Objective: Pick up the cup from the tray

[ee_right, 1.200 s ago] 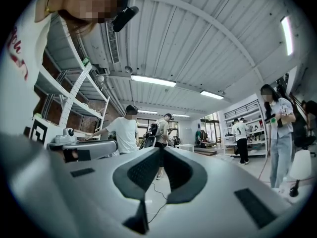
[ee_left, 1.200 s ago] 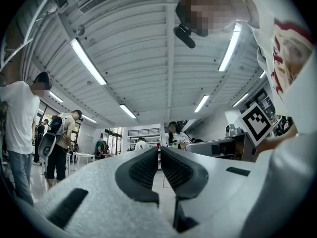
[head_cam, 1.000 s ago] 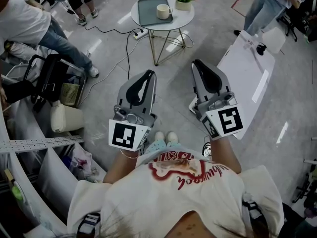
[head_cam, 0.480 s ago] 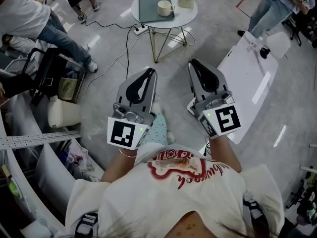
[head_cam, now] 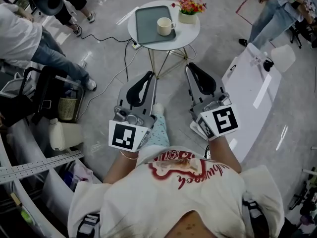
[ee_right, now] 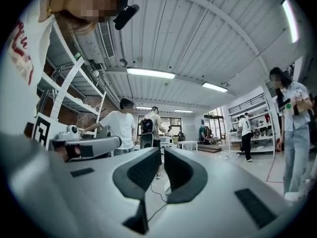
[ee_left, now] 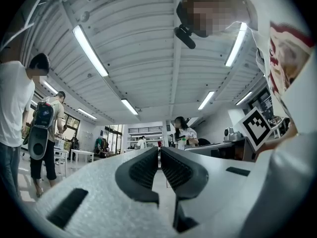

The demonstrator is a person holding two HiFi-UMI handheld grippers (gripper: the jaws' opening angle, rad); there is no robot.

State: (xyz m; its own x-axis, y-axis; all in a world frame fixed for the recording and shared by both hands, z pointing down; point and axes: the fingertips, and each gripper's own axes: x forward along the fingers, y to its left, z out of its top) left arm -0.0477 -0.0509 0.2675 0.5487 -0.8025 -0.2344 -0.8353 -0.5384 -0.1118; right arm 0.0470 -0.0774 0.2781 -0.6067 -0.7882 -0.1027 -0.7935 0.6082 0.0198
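A cream cup [head_cam: 164, 26] with its handle to the right stands on the right part of a grey tray [head_cam: 147, 14] on a small round white table [head_cam: 190, 28] at the top of the head view. Both grippers are held low over the floor, well short of the table. My left gripper [head_cam: 149, 75] points up toward the table, shut and empty, its dark pads [ee_left: 143, 168] nearly touching. Beside it my right gripper [head_cam: 190, 67] is also shut with nothing held; only a thin slit shows between its pads [ee_right: 181, 170]. Neither gripper view shows the cup.
A pot of flowers [head_cam: 188, 8] stands on the table beside the tray. A power strip [head_cam: 136, 44] and cables lie by the gold table legs. A white panel [head_cam: 252, 86] lies at right, a black chair [head_cam: 47, 95] and seated person at left, another person [head_cam: 277, 9] upper right.
The table with tray and cup has come lower and nearer in the head view as the person steps forward. Both grippers stay shut side by side.
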